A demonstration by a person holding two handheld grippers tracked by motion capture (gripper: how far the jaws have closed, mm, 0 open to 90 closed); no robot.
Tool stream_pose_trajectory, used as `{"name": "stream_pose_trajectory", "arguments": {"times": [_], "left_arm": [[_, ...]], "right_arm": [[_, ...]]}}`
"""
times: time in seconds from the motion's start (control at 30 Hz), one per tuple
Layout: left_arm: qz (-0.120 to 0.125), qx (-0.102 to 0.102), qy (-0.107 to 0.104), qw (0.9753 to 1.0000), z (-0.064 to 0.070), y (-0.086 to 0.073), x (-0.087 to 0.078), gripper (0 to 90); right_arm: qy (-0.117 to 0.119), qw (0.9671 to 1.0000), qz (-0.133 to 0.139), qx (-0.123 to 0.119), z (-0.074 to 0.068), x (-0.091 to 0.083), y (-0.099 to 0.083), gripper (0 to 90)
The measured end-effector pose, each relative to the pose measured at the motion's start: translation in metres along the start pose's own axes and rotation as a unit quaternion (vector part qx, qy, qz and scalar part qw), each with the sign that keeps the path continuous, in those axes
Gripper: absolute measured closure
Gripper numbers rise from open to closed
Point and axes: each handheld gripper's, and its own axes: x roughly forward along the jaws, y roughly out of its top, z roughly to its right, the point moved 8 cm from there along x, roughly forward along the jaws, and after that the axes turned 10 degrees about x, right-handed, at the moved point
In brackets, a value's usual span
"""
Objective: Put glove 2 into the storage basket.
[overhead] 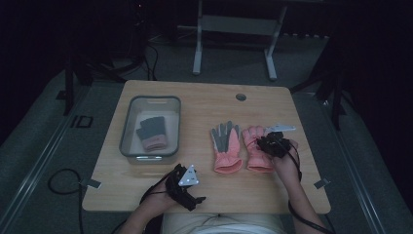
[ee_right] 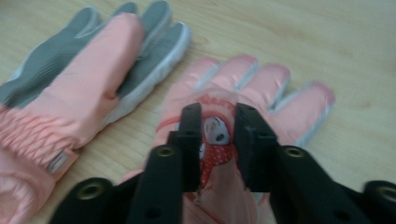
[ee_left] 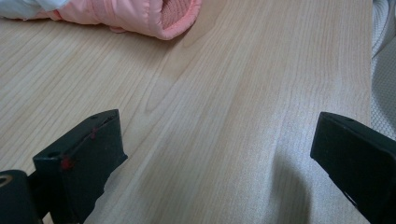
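Two pink gloves lie side by side right of the table's middle. The left one (overhead: 226,146) (ee_right: 79,84) lies with its grey palm up. The right one (overhead: 254,151) (ee_right: 261,84) lies back up, showing a cartoon patch. My right gripper (overhead: 272,144) (ee_right: 218,114) sits on this glove, jaws close together and pinching the fabric at the patch. My left gripper (overhead: 187,187) (ee_left: 217,126) rests low near the front edge, jaws wide open over bare wood. A pink glove cuff (ee_left: 159,14) lies ahead of it.
A clear bin (overhead: 127,129) at the table's left holds a grey and pink glove (overhead: 152,132). A round hole (overhead: 240,96) sits near the far edge. The person's light clothing (ee_left: 383,56) is at the front edge. A stand's legs (overhead: 197,53) rise behind the table.
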Motion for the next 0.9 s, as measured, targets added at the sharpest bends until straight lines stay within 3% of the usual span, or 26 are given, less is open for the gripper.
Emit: {"name": "stream_pose_trajectory", "arguments": {"times": [0.23, 0.43, 0.57, 0.73, 0.9], "left_arm": [[-0.002, 0.000, 0.001, 1.0000, 0.000, 0.000, 0.000, 2.2], [-0.002, 0.001, 0.001, 1.0000, 0.000, 0.000, 0.000, 2.3], [-0.002, 0.001, 0.001, 1.0000, 0.000, 0.000, 0.000, 2.3], [-0.003, 0.001, 0.002, 1.0000, -0.001, 0.000, 0.000, 2.3], [-0.004, 0.001, 0.002, 1.0000, -0.001, -0.001, 0.000, 2.2]], "right_arm": [[-0.014, 0.9990, -0.025, -0.035, 0.000, 0.005, -0.011, 62.0], [-0.034, 0.9971, -0.032, -0.061, -0.001, 0.015, -0.024, 68.6], [-0.020, 0.9990, -0.035, -0.020, 0.003, 0.017, -0.024, 80.1], [-0.017, 0.9995, -0.018, 0.019, 0.005, 0.012, -0.022, 86.0], [-0.018, 0.9991, -0.015, 0.035, 0.009, 0.001, -0.014, 86.8]]}}
